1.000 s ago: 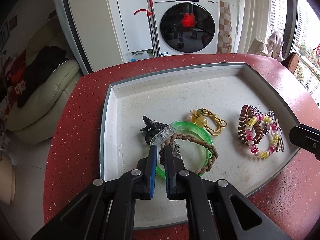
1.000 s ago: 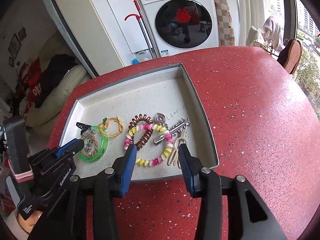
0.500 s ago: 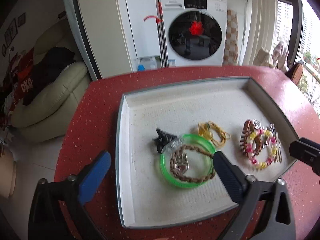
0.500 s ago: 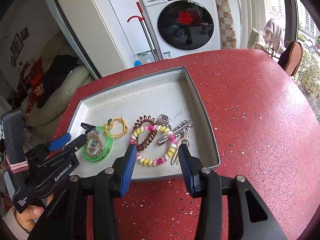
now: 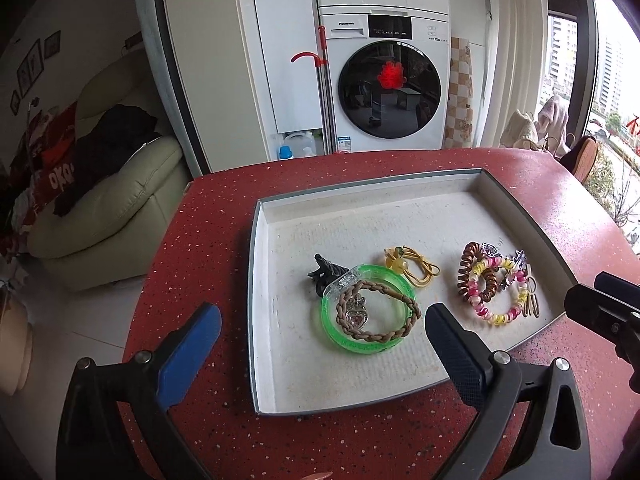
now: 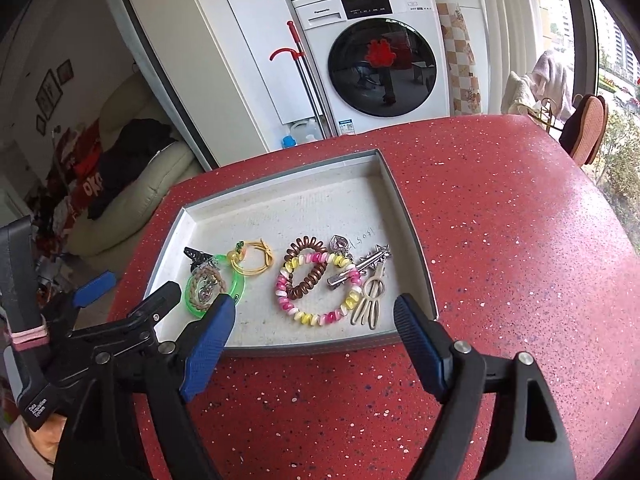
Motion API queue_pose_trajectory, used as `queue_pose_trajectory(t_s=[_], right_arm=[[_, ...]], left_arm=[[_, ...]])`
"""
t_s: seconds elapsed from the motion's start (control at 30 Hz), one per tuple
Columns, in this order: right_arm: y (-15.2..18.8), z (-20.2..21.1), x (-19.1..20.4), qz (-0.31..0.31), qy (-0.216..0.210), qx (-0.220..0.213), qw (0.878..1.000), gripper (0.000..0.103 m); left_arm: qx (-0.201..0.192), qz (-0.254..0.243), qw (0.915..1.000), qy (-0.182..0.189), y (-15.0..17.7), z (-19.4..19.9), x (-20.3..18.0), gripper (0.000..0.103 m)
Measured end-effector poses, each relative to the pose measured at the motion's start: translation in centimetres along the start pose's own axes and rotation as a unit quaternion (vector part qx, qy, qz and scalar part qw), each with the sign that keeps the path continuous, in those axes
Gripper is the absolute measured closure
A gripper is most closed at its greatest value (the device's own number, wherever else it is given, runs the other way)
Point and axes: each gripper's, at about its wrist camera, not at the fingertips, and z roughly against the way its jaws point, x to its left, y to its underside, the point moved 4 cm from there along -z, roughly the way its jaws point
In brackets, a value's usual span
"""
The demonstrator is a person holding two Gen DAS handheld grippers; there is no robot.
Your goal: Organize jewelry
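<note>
In the grey-rimmed tray (image 5: 253, 280) on the red speckled table (image 6: 500, 240), from the left: a black claw clip (image 5: 324, 274), then a translucent green bangle (image 5: 340, 332) ringing a braided tan bracelet (image 5: 400, 300) with a heart charm, a yellow cord tie (image 5: 416, 268), and at the right a brown spiral tie (image 5: 466, 276) under pink-and-yellow beads (image 5: 500, 316). The left gripper (image 5: 320, 344) and the right gripper (image 6: 314, 332) both hang released, empty, at the near edge.

both wrist views raised above the near table edge, angled down and forward past spread fingers toward the washing machine (image 5: 390, 80). left view nearer the tray's (image 5: 253, 280) left side, right view nearer its right. shared: tray (image 6: 416, 240), washer.
</note>
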Motion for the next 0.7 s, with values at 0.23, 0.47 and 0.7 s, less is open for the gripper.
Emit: queue_pose_trajectory(t_s=[0.23, 0.47, 0.7], right_arm=[[1.5, 1.3, 0.0, 0.014, 0.016, -0.022, 1.000, 0.014], [3.2, 2.5, 0.3, 0.033, 0.033, -0.045, 0.998, 0.013], [4.7, 3.5, 0.5, 0.039, 0.043, -0.061, 0.996, 0.013]], left_arm=[[-0.006, 0.022, 0.9997, 0.001, 2.0, 2.2, 0.4, 0.000], [-0.011, 0.043, 0.9990, -0.008, 4.4, 3.7, 0.7, 0.000], [-0.024, 0.057, 0.9978, -0.023, 6.2, 5.0, 0.8, 0.000]])
